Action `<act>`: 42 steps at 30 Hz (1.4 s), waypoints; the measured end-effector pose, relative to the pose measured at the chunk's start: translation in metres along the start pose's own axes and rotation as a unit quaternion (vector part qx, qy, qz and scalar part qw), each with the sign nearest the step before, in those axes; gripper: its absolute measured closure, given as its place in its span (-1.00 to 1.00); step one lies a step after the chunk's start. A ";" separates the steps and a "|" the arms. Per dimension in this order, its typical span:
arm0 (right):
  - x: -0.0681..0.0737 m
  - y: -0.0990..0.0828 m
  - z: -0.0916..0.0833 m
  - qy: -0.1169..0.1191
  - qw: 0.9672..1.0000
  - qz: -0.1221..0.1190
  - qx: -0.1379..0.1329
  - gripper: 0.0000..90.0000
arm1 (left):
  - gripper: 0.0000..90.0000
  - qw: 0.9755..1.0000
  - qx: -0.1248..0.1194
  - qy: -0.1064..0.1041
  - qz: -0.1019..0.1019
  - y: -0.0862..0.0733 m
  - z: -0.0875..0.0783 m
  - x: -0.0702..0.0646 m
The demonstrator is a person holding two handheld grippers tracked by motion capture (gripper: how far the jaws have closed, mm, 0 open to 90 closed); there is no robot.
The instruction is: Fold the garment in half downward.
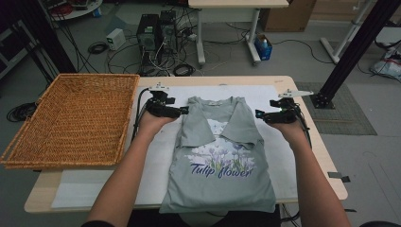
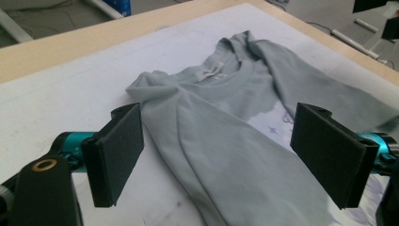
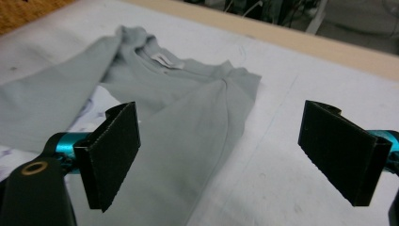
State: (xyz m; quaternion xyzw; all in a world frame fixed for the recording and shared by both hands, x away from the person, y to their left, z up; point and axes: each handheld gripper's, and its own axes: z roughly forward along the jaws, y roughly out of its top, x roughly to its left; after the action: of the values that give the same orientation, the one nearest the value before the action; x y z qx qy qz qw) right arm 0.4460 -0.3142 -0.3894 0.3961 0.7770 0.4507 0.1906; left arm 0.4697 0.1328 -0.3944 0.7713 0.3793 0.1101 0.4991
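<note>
Grey T-shirt (image 1: 220, 161), sleeves folded inward, long axis toward the table's far edge; left gripper (image 1: 185, 110) and right gripper (image 1: 258, 114) flank its shoulders, jaws apart, empty.

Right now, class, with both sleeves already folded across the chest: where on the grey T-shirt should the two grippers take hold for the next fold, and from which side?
Probably the two shoulder corners of the T-shirt, beside the collar. The left gripper comes in from its left edge, the right gripper from its right edge, jaws open and level with the white mat. There the folded sleeves make thick edges lying flat, easy to pinch.
</note>
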 end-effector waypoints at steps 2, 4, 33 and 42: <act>-0.007 0.000 0.018 0.001 1.000 0.002 0.019 -0.71 | -0.60 1.000 0.013 0.006 -0.007 -0.001 0.012 0.009; -0.013 0.001 0.036 -0.001 0.999 0.003 0.036 -0.70 | -0.60 1.000 0.023 0.010 -0.015 -0.003 0.024 0.018; 0.010 0.011 0.049 0.033 0.998 0.008 0.048 0.90 | 0.90 0.997 0.044 0.035 0.057 0.008 0.011 -0.024; 0.065 -0.021 -0.033 0.050 0.999 -0.005 0.021 0.89 | 0.89 0.999 0.021 0.003 0.048 -0.039 -0.058 -0.090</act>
State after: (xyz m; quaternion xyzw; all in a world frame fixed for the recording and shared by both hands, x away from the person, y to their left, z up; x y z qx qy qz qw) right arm 0.3757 -0.2870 -0.3861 0.3730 0.7971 0.4521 0.1454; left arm 0.3576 0.1180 -0.3814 0.7986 0.3459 0.1281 0.4757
